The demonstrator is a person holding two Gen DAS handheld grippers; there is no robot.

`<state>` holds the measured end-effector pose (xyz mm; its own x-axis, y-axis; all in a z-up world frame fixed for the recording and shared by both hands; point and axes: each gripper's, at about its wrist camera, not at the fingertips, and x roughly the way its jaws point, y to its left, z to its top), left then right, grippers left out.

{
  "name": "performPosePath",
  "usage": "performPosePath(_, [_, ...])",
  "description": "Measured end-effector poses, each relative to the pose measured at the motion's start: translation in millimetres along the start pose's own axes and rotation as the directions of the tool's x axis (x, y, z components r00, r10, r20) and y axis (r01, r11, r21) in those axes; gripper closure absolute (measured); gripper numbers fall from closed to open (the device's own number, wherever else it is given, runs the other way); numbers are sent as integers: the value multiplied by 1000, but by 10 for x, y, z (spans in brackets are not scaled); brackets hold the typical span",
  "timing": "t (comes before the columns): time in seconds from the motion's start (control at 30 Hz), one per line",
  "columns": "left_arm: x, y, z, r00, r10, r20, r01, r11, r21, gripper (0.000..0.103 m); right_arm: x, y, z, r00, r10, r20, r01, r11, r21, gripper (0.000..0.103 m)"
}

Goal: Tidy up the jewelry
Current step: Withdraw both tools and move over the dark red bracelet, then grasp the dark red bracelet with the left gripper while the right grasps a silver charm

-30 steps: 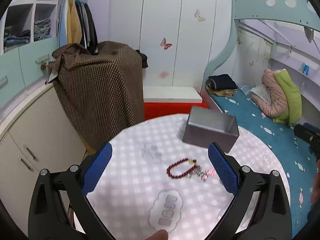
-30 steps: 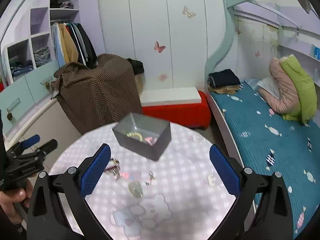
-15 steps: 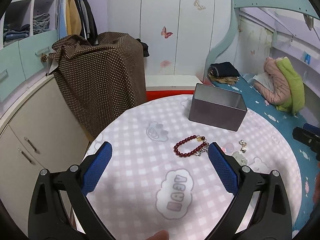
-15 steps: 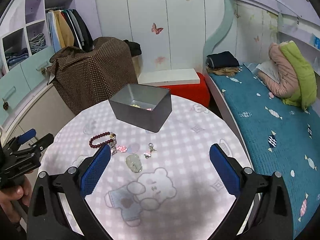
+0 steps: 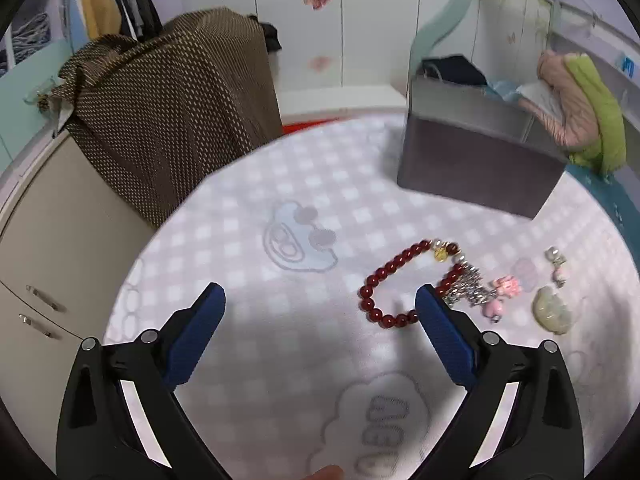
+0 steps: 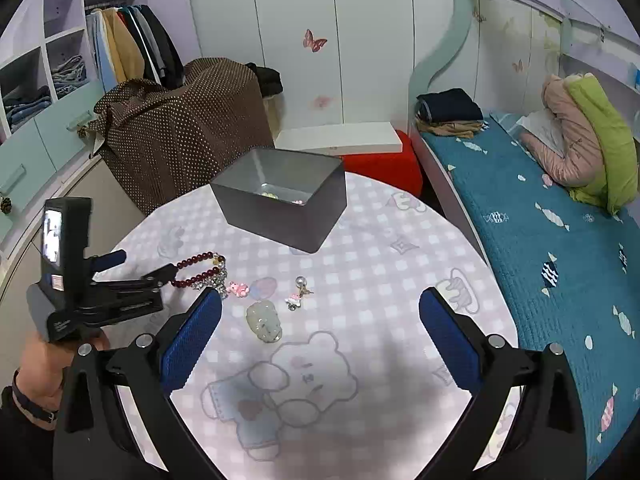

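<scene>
Left wrist view: left tongs point(image 5: 318, 300) spread wide, empty, low over tabletop point(image 5: 248, 288), right pad just at the red bead bracelet point(image 5: 404, 286) w/ its silver charm cluster. Right tongs point(image 6: 320, 308) also wide, empty, hovering nearer the jade pendant point(image 6: 264, 322) and small earring point(image 6: 298, 294). Grey tin point(image 6: 280, 204) sits further back, a few pieces already inside. Risks imo: bracelet lies off-centre of left tongs, so closing now prob nips one side only and beads roll/slip out; charms + pink charm point(image 5: 502, 294) lie touching, could snag and drag along; cloth may bunch under pads
</scene>
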<state>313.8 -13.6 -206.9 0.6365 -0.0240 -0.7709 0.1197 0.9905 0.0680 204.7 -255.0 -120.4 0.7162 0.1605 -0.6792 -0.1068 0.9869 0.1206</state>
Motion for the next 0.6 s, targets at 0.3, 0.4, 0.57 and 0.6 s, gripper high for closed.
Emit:
performPosePath(0.3, [136, 37, 1, 997, -70, -35, 70, 997, -11, 88, 278, -13, -17, 999, -8, -49, 8, 1000, -9, 8])
performPosePath(0.4, [100, 54, -19, 994, -104, -34, 103, 995, -15, 95, 367, -28, -36, 998, -14, -63, 13, 1000, -11, 8])
performPosePath(0.57, [-132, 126, -83, 994, -110, 29, 111, 993, -50, 95, 545, -28, -72, 995, -31, -91, 29, 999, -28, 8])
performPosePath(0.6, [-190, 145, -89, 993, -107, 43, 110, 992, -58, 95, 595, -26, -77, 995, -35, -97, 32, 999, -31, 9])
